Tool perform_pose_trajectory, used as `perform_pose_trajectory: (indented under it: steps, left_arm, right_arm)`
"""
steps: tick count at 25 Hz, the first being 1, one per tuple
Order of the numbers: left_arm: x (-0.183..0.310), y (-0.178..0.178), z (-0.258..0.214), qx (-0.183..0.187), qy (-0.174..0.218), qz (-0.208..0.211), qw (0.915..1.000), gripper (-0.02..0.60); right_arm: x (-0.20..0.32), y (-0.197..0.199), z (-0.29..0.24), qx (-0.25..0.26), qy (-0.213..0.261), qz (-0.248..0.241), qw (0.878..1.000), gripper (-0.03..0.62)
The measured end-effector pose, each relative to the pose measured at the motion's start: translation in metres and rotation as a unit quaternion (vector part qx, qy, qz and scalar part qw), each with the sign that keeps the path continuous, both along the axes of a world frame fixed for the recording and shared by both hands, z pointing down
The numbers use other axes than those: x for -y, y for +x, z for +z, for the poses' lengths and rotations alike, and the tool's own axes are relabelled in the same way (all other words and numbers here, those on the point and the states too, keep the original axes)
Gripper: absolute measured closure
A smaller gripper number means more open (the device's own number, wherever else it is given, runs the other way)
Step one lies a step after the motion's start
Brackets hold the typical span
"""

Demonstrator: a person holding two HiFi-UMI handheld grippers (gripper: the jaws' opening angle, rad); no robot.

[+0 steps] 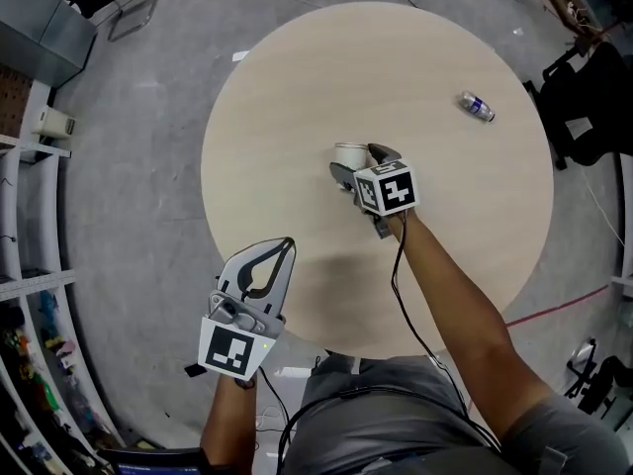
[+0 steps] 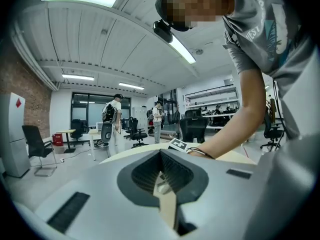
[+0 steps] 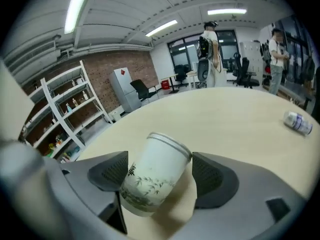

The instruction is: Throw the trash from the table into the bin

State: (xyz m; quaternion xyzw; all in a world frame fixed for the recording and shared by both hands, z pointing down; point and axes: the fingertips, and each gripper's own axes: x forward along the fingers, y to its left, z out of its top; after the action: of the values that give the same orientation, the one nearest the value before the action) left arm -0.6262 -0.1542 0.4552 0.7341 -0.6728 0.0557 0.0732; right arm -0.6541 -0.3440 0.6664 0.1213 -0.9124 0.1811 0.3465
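Trash, counted: two pieces, both on the one round table [image 1: 297,107]. First, a paper cup [image 1: 348,153]: white, smooth-walled, tapering toward the base, with a rolled rim, grey-green bamboo leaves and a short column of dark characters printed on the side. Set near the middle of the tabletop, straight between the jaws of the right gripper [image 1: 358,162]. Second, a small can [image 1: 477,106]: cylindrical, silvery with a blue band, lying on its side toward the far right edge, well apart from the cup.

Two grippers, each of matte grey plastic with dark ribbed pads and a white cube of black square markers. Right gripper spread wide, one pad on either side of the cup, with a clear gap to the right pad and no squeeze on the walls. Left gripper [image 1: 284,249] pinched together at the tips, nothing between them, held over the near left edge of the table.

Tabletop pale, with a fine wood grain and a flat matte finish, and a plain circular outline. Grey concrete floor [image 1: 148,166] all round.
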Motion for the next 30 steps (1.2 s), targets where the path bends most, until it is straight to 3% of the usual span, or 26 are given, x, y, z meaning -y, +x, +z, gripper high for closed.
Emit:
perform_pose_trajectory:
  steps: [3,12,16,19,21,30]
  left_arm:
    - [-0.005,-0.004,0.005,0.000,-0.004,0.003,1.0000,0.538]
    - [-0.009,0.013,-0.024,0.019,0.014,0.008,0.9997,0.538]
    - [-0.025,0.031,-0.052,0.052,0.033,0.023,0.9978,0.538]
    - [-0.032,0.038,-0.069,0.098,0.008,0.050,0.9939,0.538]
    - [-0.033,0.037,-0.088,0.117,0.013,0.052,0.9917,0.538]
    - [-0.093,0.073,-0.175,0.173,0.074,0.055,0.9806,0.538]
  right_arm:
    - [-0.018,-0.008,0.007,-0.009,-0.014,-0.022,1.000,0.215]
    - [-0.035,0.016,-0.041,0.008,0.034,-0.057,0.998,0.220]
    - [-0.053,0.035,-0.096,0.044,0.064,-0.058,0.995,0.220]
    - [-0.061,0.043,-0.147,0.072,0.088,-0.057,0.992,0.220]
    - [-0.064,0.043,-0.183,0.094,0.106,-0.062,0.988,0.220]
    - [-0.138,0.099,-0.356,0.184,0.214,-0.073,0.957,0.220]
